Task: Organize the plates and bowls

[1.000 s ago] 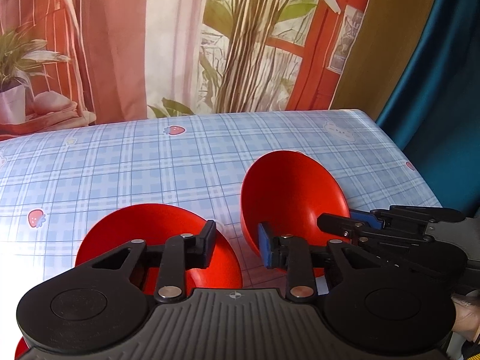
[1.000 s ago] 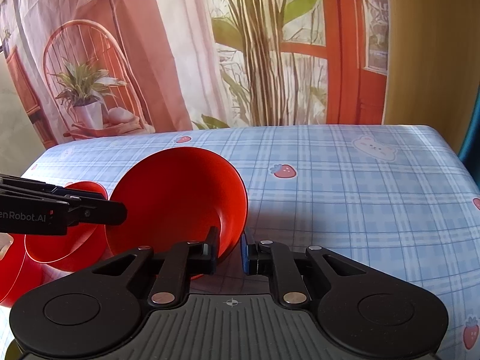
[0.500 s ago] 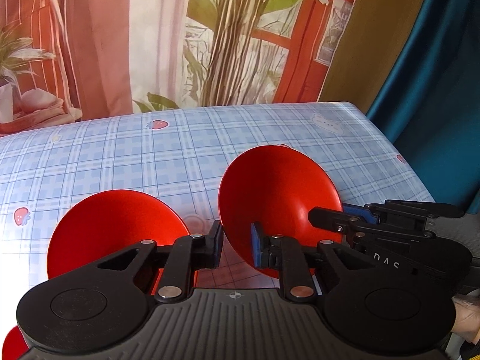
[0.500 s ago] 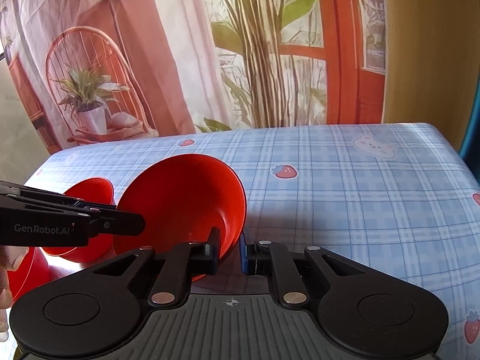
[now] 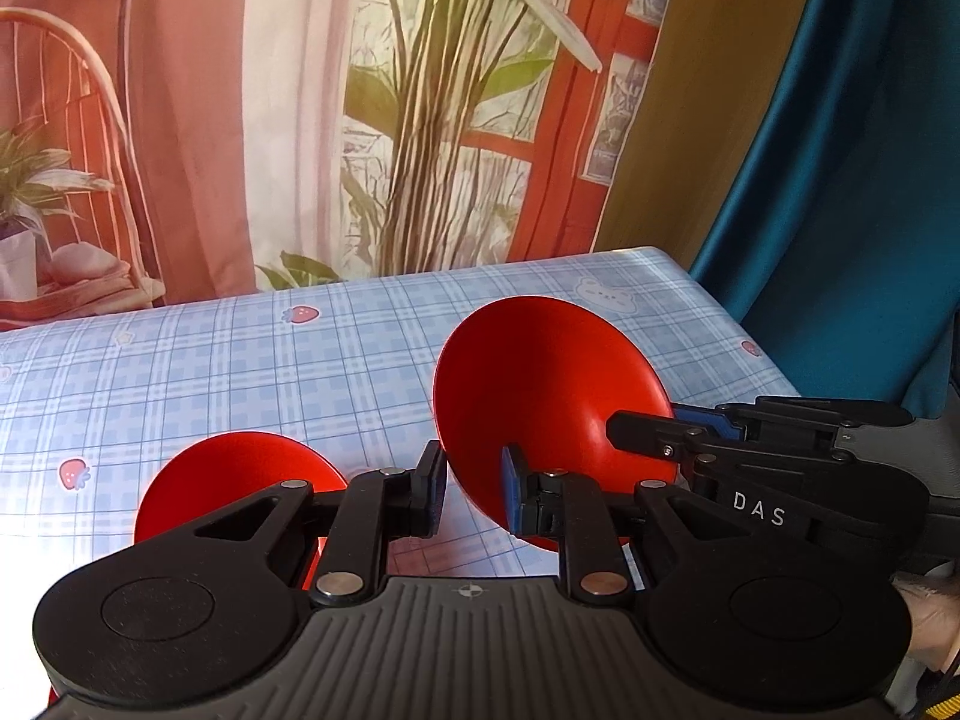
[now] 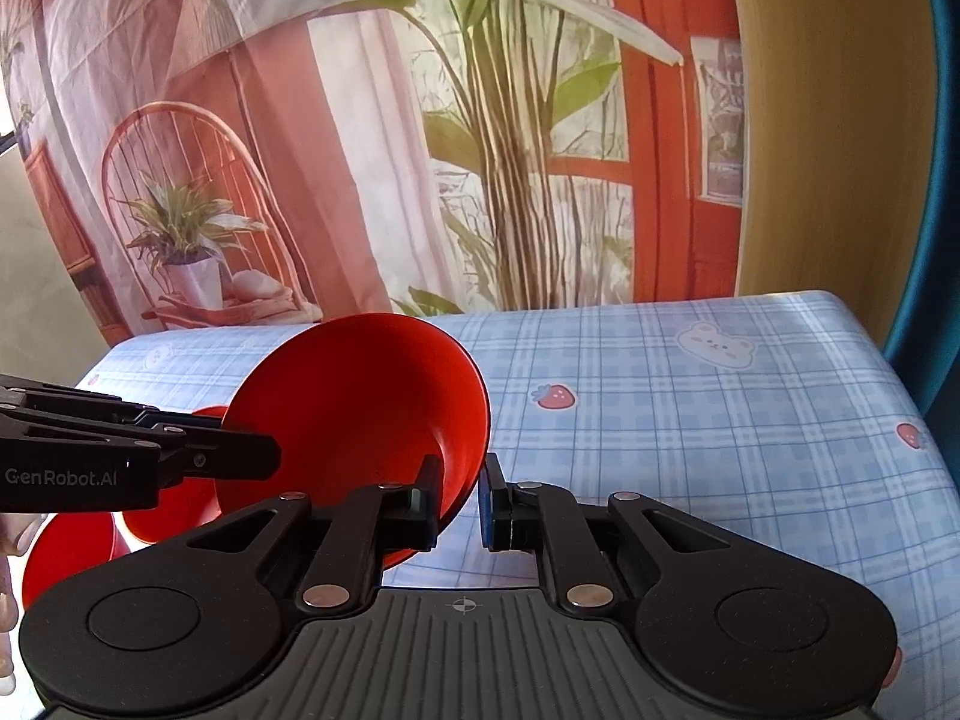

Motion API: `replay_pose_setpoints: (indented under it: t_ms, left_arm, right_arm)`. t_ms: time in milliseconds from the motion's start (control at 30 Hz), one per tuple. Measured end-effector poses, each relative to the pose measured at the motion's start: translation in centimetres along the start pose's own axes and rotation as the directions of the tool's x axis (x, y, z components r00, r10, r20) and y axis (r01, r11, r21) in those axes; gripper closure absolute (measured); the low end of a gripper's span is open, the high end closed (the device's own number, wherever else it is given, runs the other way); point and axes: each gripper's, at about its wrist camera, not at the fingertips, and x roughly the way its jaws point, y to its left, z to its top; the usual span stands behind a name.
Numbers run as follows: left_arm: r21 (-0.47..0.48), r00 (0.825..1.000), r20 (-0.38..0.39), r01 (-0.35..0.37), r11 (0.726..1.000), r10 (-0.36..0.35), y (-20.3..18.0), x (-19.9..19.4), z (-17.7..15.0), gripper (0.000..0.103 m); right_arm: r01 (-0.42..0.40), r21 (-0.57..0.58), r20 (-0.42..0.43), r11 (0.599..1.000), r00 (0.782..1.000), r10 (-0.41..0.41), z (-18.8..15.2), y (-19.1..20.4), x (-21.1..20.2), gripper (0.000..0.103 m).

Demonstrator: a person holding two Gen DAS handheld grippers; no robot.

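Two grippers, left [image 5: 471, 495] and right [image 6: 459, 501], pinch one red bowl [image 5: 549, 414] aloft; next, nest it onto the bowl [image 5: 240, 480] at eight o'clock.

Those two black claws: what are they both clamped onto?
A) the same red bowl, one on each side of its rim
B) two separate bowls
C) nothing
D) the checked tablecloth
A: the left gripper and right gripper each pinch the rim of one tilted red bowl.

Table [image 6: 690, 420] covered in blue plaid cloth with strawberry and bear prints — sunlit. Behind it: printed backdrop [image 6: 372, 168] of curtains, chair, plants. Teal curtain [image 5: 840, 150] at right.
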Motion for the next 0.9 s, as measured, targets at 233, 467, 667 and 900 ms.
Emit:
replay_pose_setpoints:
  t_ms: [233,467,667,900]
  left_arm:
    - [-0.001,0.999,0.044,-0.004,1.0,0.004,0.3,-2.8,-0.7,0.082]
    - [-0.021,0.997,0.078,-0.015,1.0,0.016,1.5,-6.1,-1.5,0.082]
    - [-0.05,0.995,0.097,-0.025,0.998,0.03,3.1,-8.7,-2.5,0.082]
    - [-0.083,0.993,0.103,-0.042,0.996,0.05,5.2,-11.0,-4.1,0.082]
  right_arm:
    - [-0.001,-0.036,0.021,0.999,1.0,0.002,1.0,2.1,-2.5,0.091]
    - [-0.012,-0.07,0.024,0.998,1.0,0.013,1.4,5.4,-4.2,0.091]
    - [-0.028,-0.095,0.016,0.995,0.999,0.03,1.4,8.5,-4.8,0.091]
    - [-0.054,-0.114,-0.001,0.992,0.999,0.055,0.9,12.1,-4.8,0.091]
